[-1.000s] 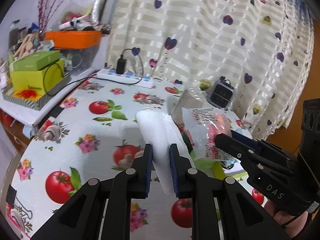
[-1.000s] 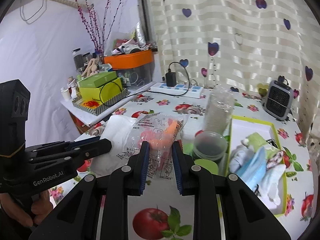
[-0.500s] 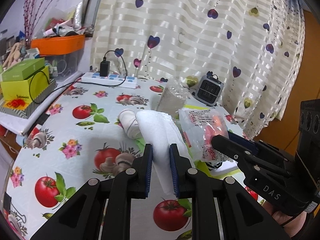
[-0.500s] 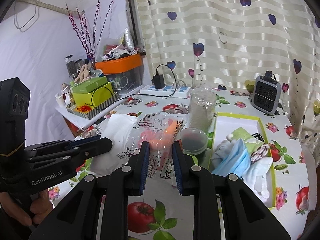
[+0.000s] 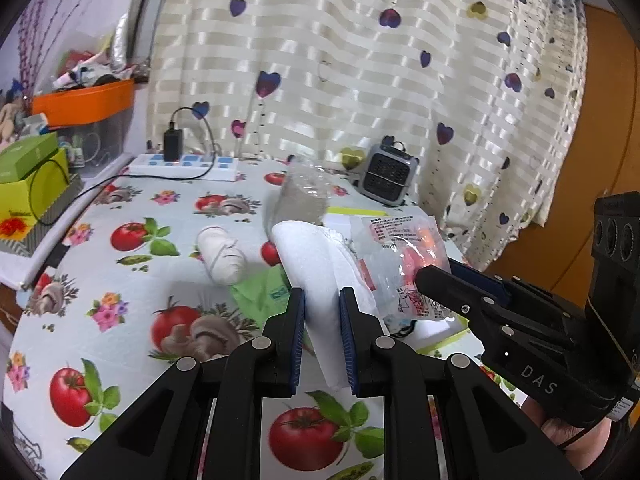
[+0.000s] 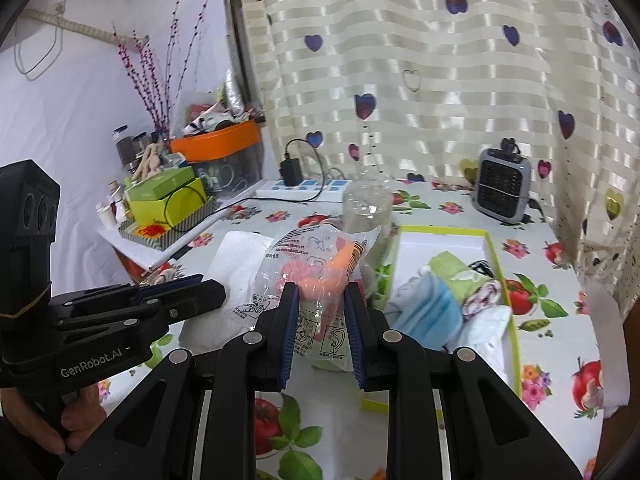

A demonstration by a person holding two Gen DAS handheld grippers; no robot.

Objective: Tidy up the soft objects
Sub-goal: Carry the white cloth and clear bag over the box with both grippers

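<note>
Left wrist view: the left gripper (image 5: 322,336) jaws pinch a folded white cloth (image 5: 316,264) at frame centre, long axis running up and away; its lower end is hidden between them. The right gripper (image 6: 322,330) jaws pinch a clear earplug packet (image 6: 316,264), upright, print too small to read, above the counter (image 6: 560,240).

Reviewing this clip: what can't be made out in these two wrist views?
- Tray, right wrist view: its near left corner is hidden behind the right gripper.
- Clear packet: printed text too small to read; the orange contents blur behind plastic.
- White folded cloth, left wrist view: lower end hidden between the left gripper's jaws.
- Clear jar: contents unclear, base hidden by the cloth.
</note>
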